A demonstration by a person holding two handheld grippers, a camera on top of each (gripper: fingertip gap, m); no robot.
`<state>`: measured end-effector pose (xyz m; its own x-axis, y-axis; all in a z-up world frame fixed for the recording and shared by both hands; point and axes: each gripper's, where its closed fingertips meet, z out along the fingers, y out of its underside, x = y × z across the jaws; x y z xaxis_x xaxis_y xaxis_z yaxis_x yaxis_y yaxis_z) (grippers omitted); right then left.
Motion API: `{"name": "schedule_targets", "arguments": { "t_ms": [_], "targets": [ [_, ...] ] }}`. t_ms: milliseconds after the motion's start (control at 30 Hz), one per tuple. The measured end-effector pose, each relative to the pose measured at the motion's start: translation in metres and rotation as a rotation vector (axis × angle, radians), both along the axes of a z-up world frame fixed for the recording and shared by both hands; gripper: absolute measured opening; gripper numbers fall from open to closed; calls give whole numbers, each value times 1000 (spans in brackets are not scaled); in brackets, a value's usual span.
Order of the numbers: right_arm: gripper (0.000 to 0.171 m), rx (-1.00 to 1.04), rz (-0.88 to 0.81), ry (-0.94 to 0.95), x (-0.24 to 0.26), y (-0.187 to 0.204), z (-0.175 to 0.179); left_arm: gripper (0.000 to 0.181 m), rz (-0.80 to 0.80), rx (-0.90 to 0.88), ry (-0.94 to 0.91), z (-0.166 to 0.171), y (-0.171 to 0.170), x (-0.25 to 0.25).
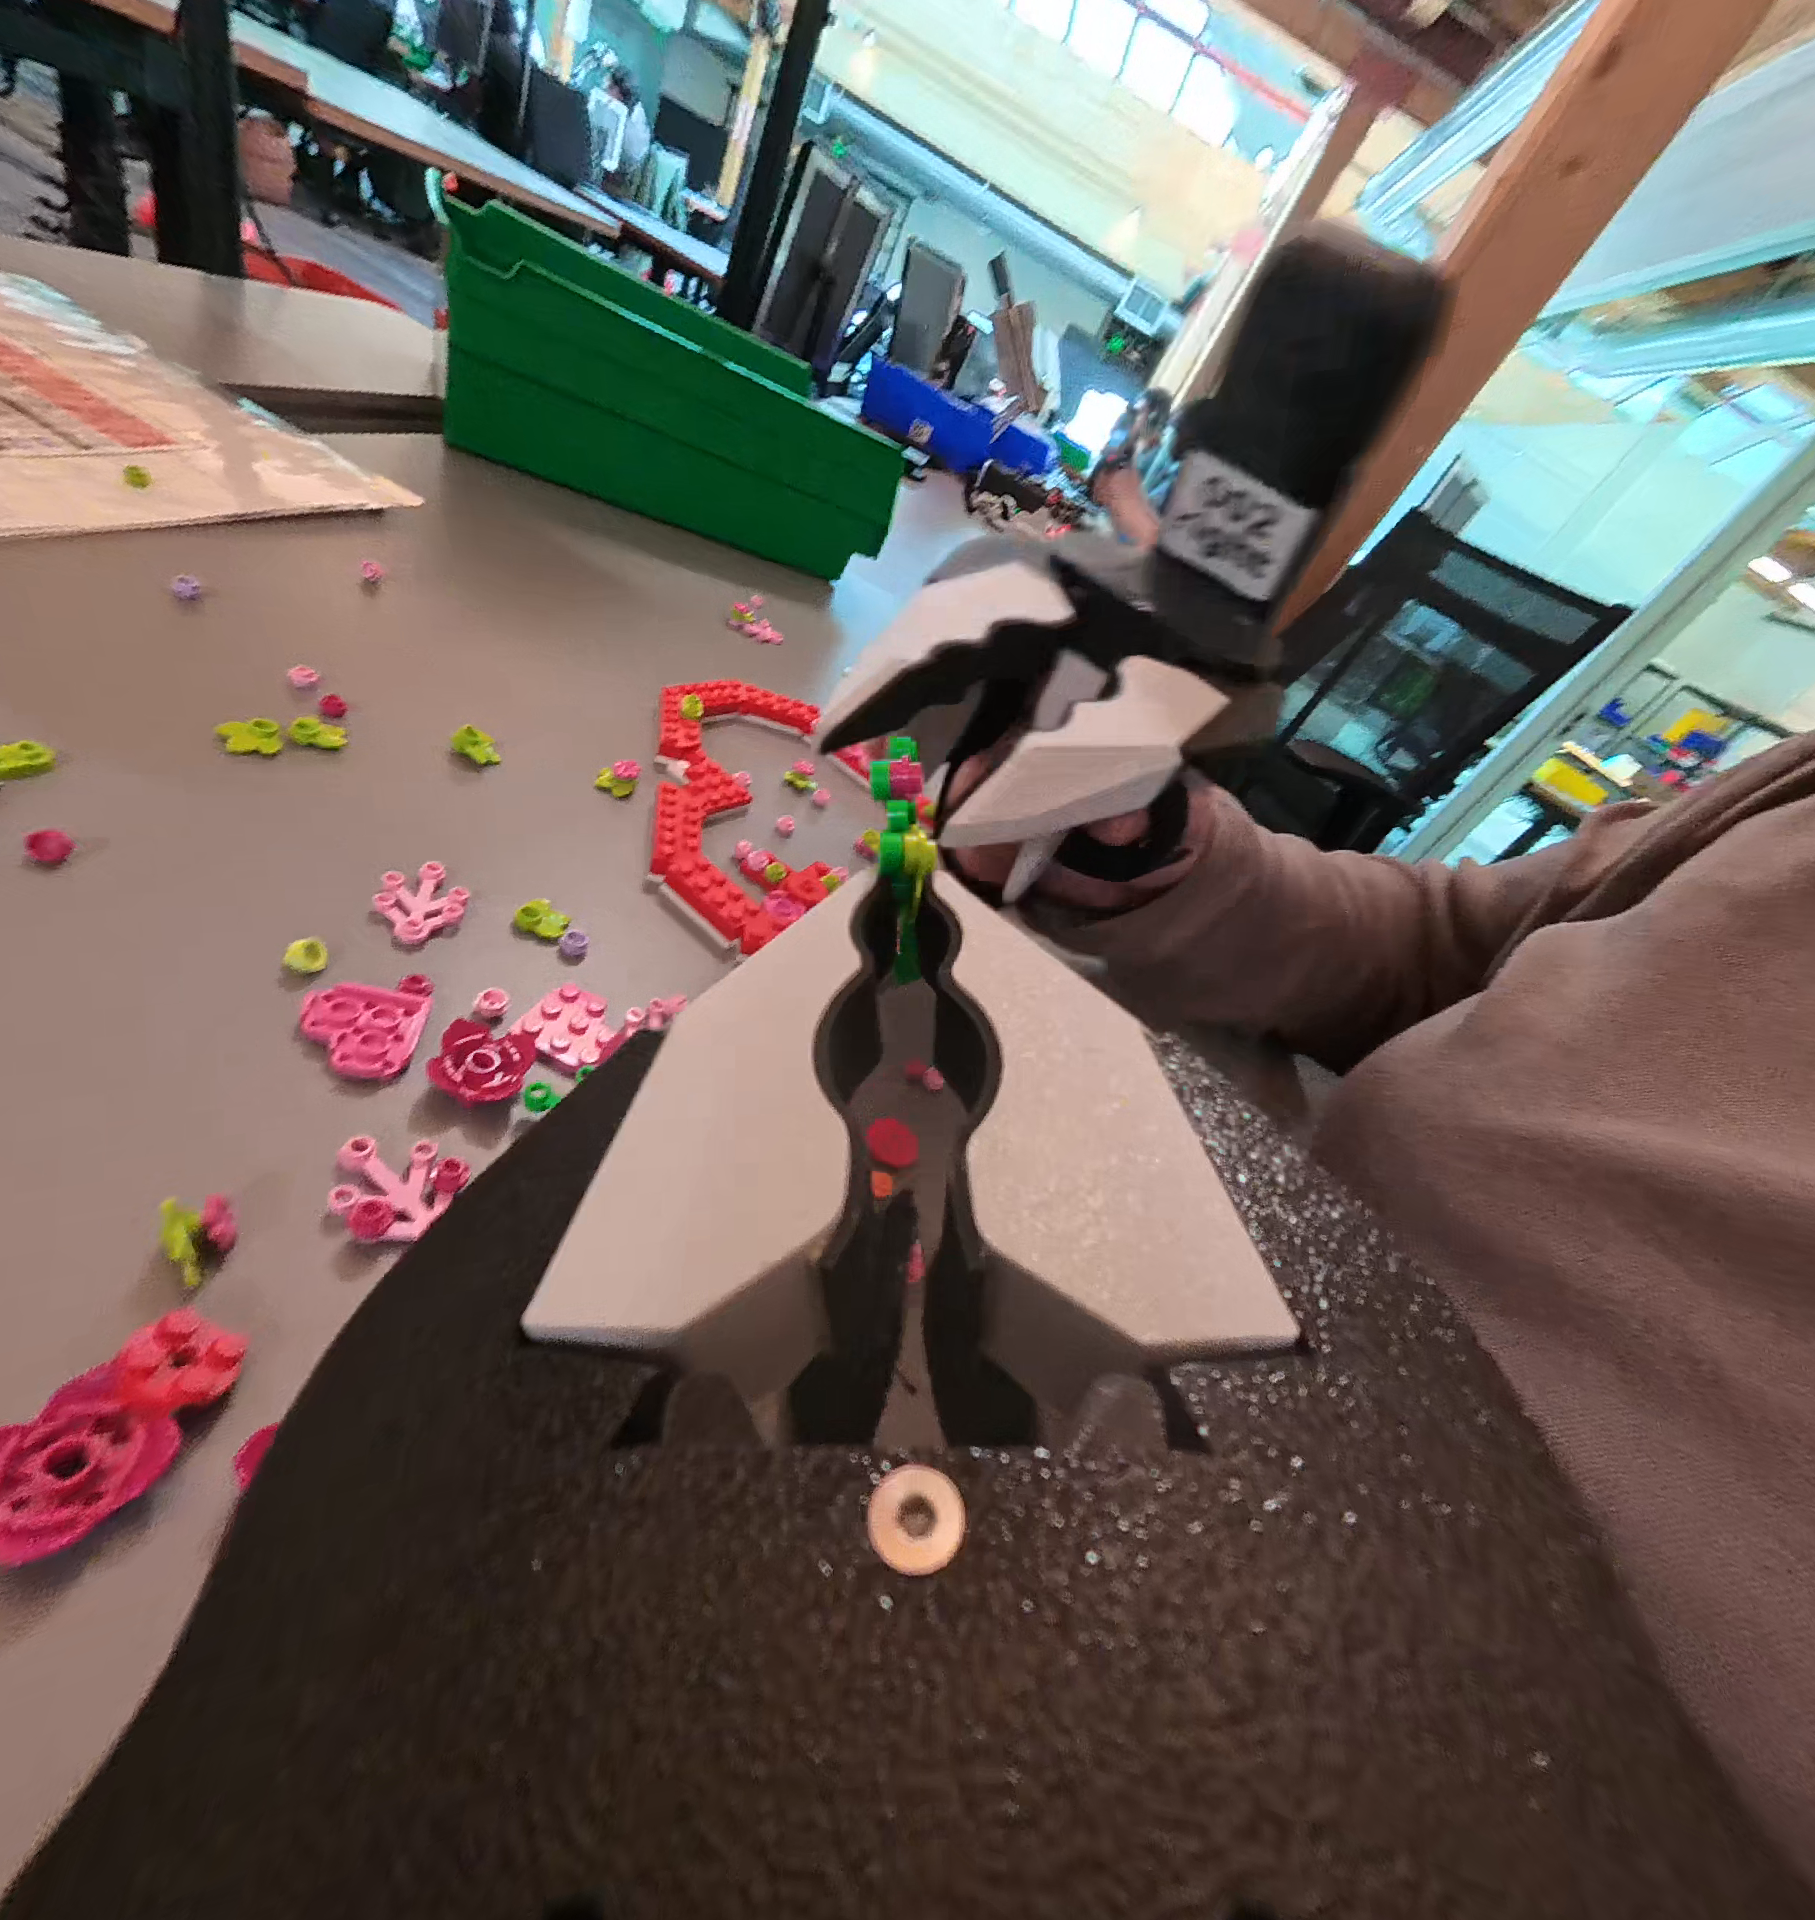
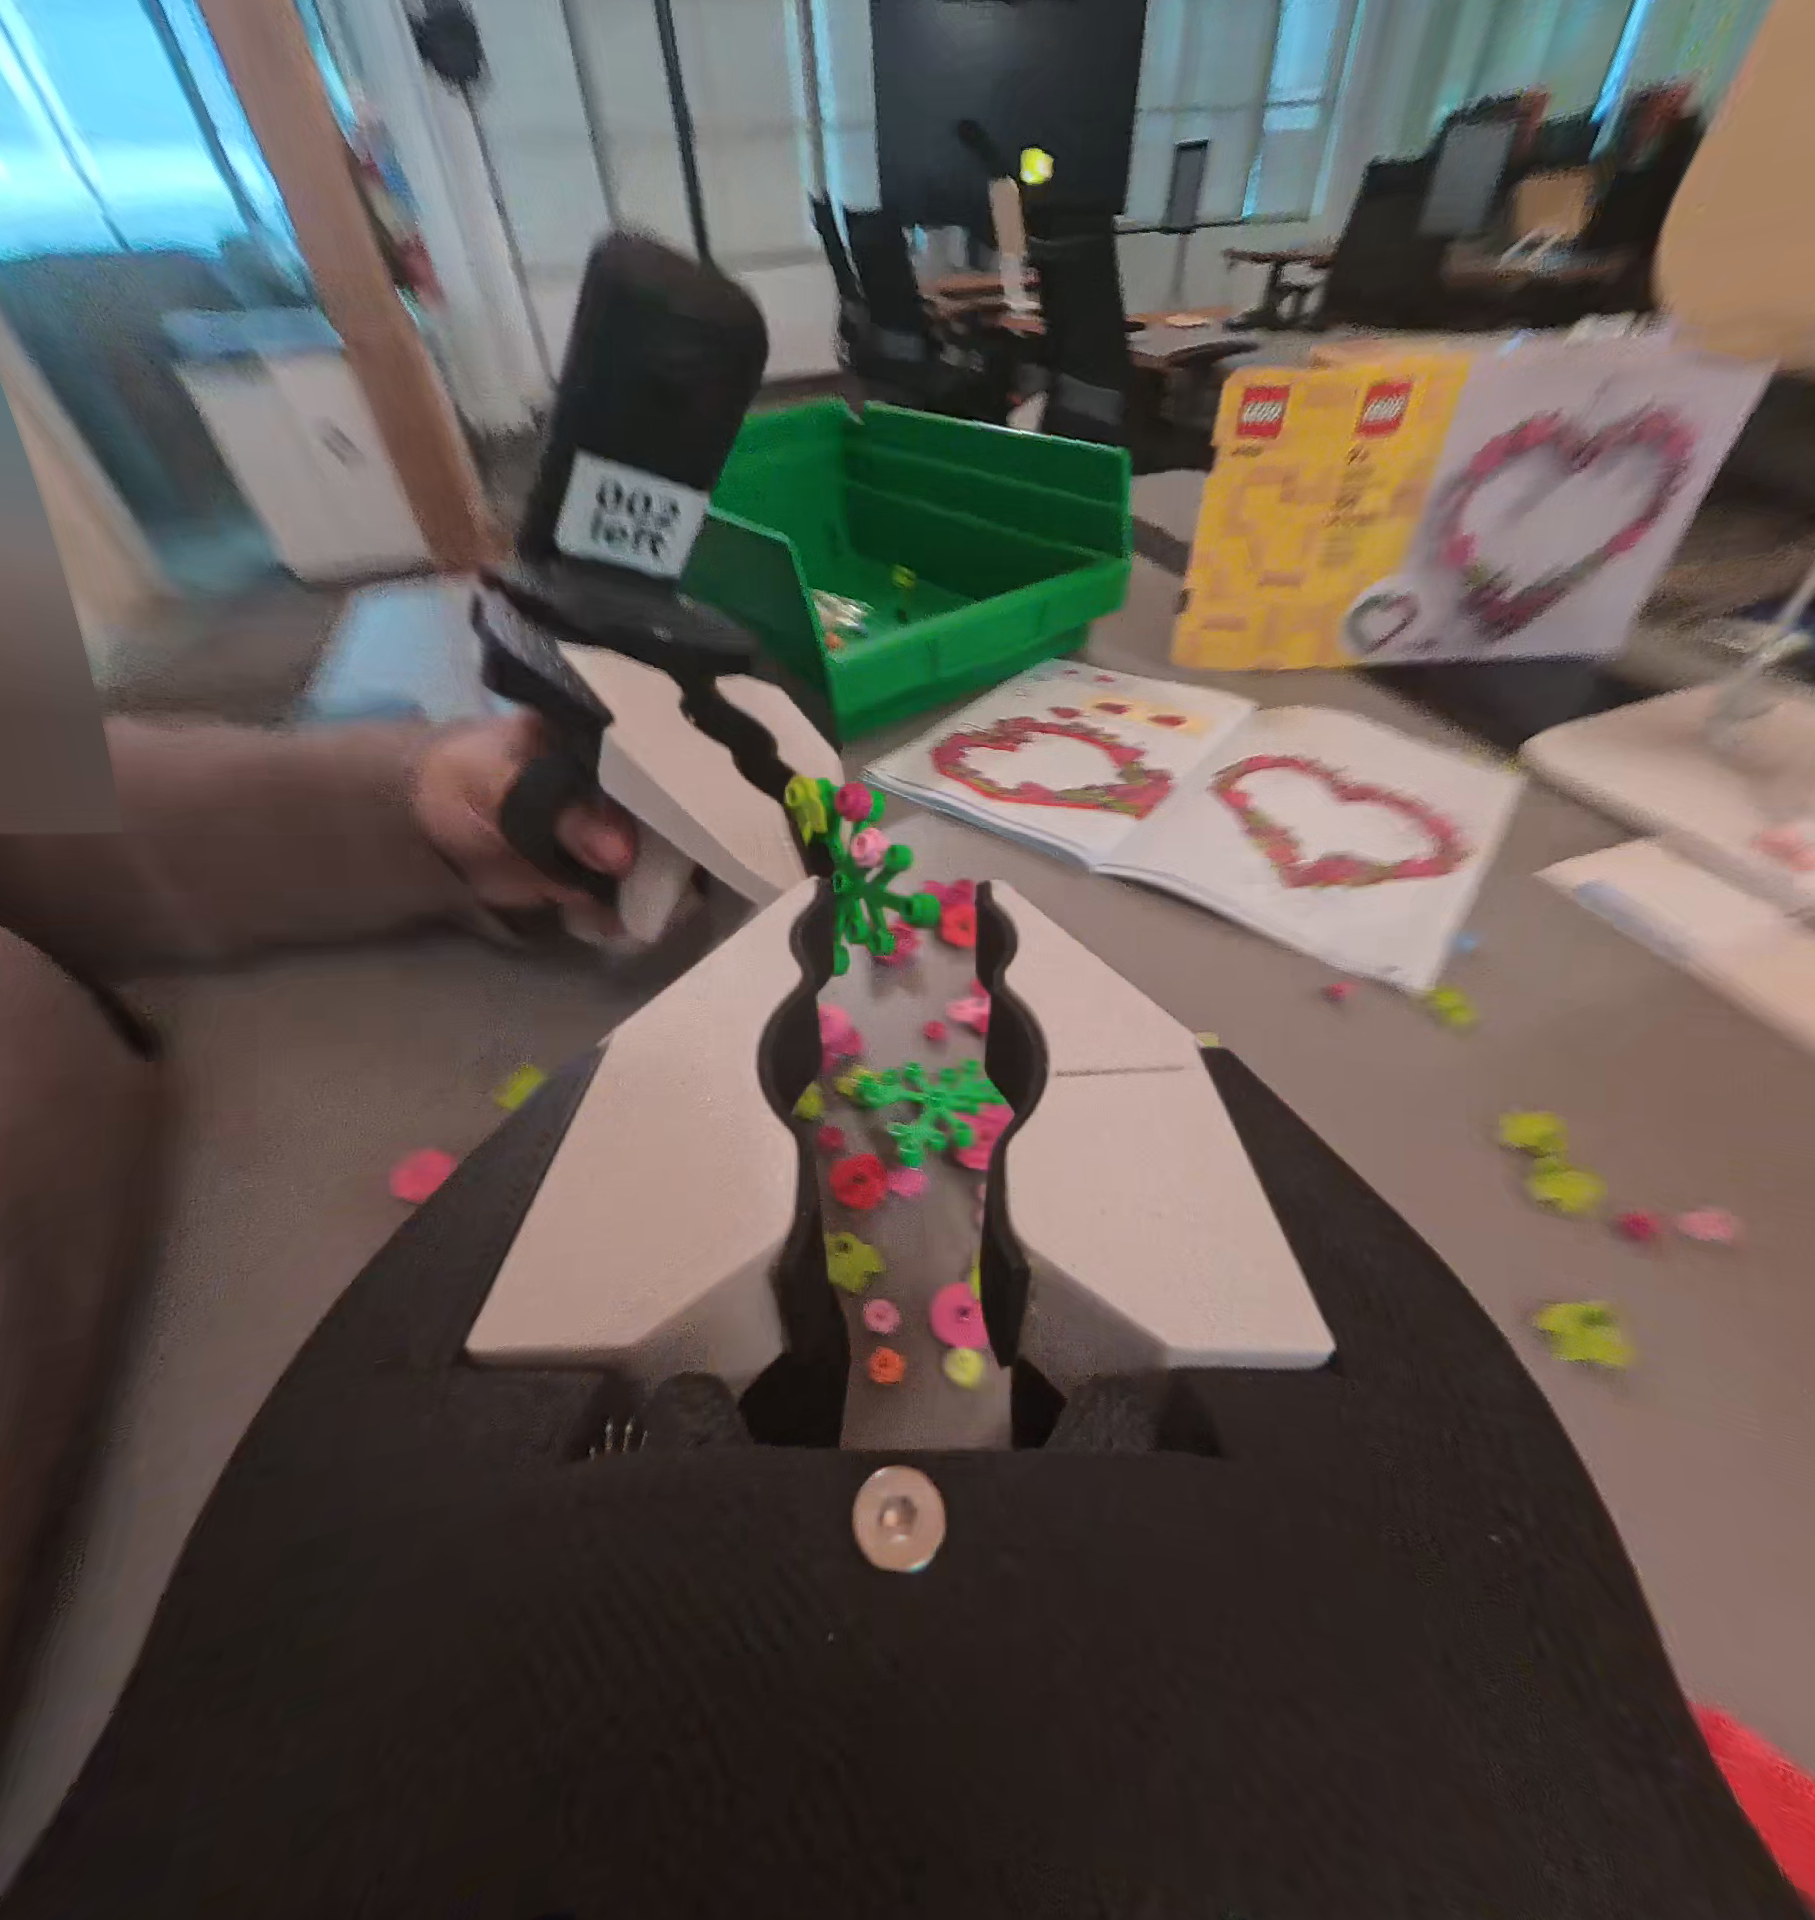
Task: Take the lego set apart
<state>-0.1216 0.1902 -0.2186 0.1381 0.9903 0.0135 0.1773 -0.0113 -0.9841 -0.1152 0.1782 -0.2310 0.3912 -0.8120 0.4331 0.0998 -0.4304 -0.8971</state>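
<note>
Left gripper [image 1: 901,914] pinched green sprig [image 1: 903,883] | right gripper [image 2: 898,904] spread | you gripped the stem: light, brittle.

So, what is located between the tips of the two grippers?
A small green stem piece with pink flower studs, best seen in the left wrist view: the left gripper pinches its lower end, and the right gripper is at its top.

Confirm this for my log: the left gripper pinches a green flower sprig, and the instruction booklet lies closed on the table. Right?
Not quite. The left gripper does pinch the green flower sprig, but the booklet lies open on the table, as the right wrist view shows.
</note>
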Motion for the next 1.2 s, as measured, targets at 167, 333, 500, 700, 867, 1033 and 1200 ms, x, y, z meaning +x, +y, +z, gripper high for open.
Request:
{"name": "schedule_targets", "arguments": {
  "t_ms": [167, 333, 500, 700, 867, 1033, 1200],
  "targets": [
    [16, 371, -82, -187, -3, -2, -10, 1, 28, 23, 129, -14, 2, 0],
    [10, 516, -98, -272, -3, -3, -16, 0, 46, 50, 224, -22, 3, 1],
    [4, 724, -136, -313, -3, -4, -14, 0, 92, 27, 233, -24, 7, 0],
    [4, 1065, -248, -287, 0, -10, 12, 0, 219, -88, 248, -42, 27, -29],
    [5, 581, -162, -431, 6, 13, -33, 0, 237, -42, 246, -33, 29, -30],
    [39, 144, -49, -450, 9, 9, -61, 0, 192, 39, 352, -37, 22, -20],
    [47, 75, 56, -419, 7, -7, -61, 0, 103, 112, 465, -46, 12, -10]
  ]
}}
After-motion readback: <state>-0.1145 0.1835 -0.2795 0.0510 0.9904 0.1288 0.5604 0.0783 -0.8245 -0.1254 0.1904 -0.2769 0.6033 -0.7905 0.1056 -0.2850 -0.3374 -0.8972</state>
